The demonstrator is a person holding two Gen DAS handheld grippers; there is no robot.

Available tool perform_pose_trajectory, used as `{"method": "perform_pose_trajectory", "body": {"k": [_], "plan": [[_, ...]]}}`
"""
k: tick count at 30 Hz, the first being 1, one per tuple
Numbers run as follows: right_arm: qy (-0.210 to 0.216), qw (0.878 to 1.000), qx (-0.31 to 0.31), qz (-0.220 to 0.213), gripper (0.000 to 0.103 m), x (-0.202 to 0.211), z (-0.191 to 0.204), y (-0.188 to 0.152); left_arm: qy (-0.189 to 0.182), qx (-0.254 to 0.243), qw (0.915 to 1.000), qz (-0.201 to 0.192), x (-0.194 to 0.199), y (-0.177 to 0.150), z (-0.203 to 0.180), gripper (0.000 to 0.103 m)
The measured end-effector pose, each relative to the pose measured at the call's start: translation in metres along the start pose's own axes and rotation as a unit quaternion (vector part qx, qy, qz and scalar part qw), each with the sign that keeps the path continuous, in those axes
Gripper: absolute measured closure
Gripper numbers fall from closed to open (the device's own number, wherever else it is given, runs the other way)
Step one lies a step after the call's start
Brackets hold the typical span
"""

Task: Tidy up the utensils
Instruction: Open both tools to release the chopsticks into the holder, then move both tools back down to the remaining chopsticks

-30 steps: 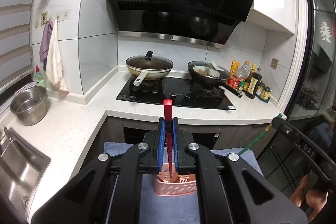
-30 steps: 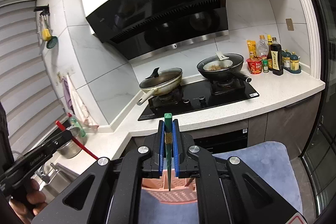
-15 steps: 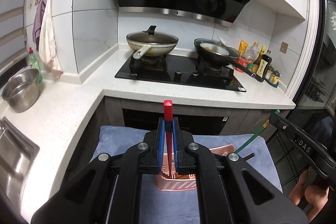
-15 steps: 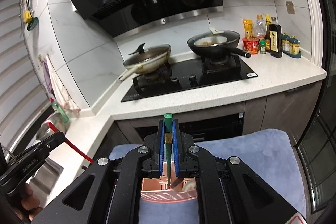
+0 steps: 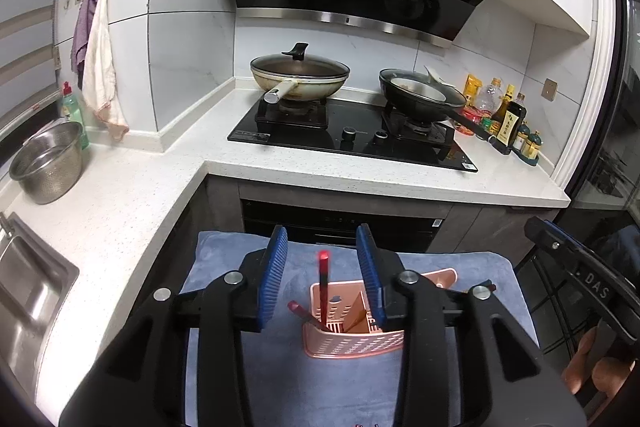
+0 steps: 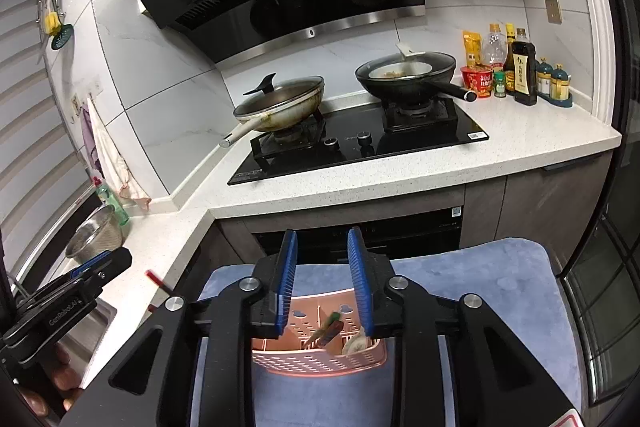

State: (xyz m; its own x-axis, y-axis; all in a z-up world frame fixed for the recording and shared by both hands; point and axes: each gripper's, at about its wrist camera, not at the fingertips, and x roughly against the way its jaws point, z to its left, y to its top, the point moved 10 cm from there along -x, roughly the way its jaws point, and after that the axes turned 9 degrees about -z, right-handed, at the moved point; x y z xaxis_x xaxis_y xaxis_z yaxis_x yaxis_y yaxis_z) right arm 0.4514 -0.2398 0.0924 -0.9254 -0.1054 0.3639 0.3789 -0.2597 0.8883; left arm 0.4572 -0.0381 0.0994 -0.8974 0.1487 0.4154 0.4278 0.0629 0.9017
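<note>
A pink perforated utensil caddy (image 5: 352,345) stands on a blue towel (image 5: 304,391). My left gripper (image 5: 322,247) is open just above it. A red-handled utensil (image 5: 322,281) stands upright in the caddy's left part, free of the blue pads. In the right wrist view my right gripper (image 6: 322,247) is open above the same caddy (image 6: 316,357), and a green-handled utensil (image 6: 326,327) leans inside it beside a pale spoon (image 6: 354,345). The left gripper's body (image 6: 64,301) shows at the left edge there.
A white counter (image 5: 132,195) wraps around the left and back, with a steel bowl (image 5: 48,163) and a sink (image 5: 24,291). A black hob (image 5: 352,139) carries two pans. Sauce bottles (image 6: 516,67) stand at the back right.
Both grippers have opened. The red-handled utensil and the green-handled utensil have been let go and now rest in the pink caddy. Both cameras have tilted down toward the caddy.
</note>
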Motion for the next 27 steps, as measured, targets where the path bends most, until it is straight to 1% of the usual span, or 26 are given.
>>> {"method": "perform_pose_trajectory", "body": {"k": [6,8,9,19,23,27], "plan": [[0.005,1.0,0.007,-0.006,0.072,0.025,0.005,-0.004,0.005,0.001,1.0,-0.003,0.019,-0.004,0.003,0.068],[0.007,1.0,0.008,-0.007,0.067,0.036,0.005,-0.008,0.007,-0.002,1.0,-0.005,0.03,-0.007,0.006,0.065],[0.009,1.0,0.009,-0.006,0.066,0.042,0.005,-0.012,0.007,-0.003,1.0,-0.006,0.033,-0.009,0.006,0.064],[0.012,0.999,0.039,0.012,0.066,0.095,0.009,-0.069,0.022,-0.023,0.9995,0.003,0.075,-0.05,0.012,0.064],[0.01,0.998,0.055,0.022,0.066,0.115,0.012,-0.096,0.02,-0.023,0.9995,0.011,0.088,-0.068,0.012,0.064],[0.01,0.998,0.053,0.033,0.066,0.129,0.011,-0.118,0.019,-0.025,0.9993,0.019,0.099,-0.087,0.011,0.063]]}}
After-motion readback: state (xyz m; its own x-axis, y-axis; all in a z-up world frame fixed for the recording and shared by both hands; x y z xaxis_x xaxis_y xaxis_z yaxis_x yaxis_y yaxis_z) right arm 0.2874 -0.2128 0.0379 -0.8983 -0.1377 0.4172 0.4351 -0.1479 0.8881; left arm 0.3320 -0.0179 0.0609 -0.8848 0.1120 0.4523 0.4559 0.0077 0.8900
